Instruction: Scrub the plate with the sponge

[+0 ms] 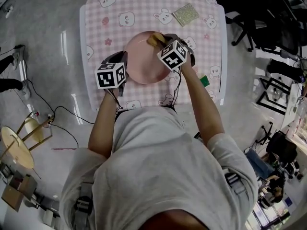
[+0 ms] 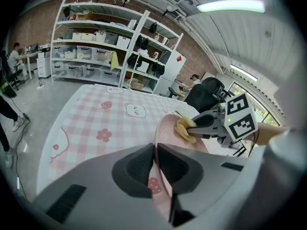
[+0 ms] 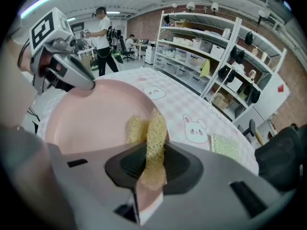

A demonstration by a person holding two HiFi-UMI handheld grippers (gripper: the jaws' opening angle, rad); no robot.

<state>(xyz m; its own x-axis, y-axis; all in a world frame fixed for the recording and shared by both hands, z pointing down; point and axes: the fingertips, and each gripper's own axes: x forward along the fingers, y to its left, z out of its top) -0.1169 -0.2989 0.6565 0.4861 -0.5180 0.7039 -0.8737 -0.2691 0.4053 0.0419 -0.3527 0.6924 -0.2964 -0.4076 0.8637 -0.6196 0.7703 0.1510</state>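
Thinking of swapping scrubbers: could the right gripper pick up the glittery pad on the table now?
Probably not yet: the right gripper is shut on the yellow sponge; nothing blocks the glittery pad.

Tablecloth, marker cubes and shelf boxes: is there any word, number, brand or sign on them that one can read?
There is no readable text in any view.
Marker cubes: only black-and-white square patterns, no letters or numbers.
Tablecloth: animal and flower drawings, no words.
Shelf boxes: any labels are too small to read.
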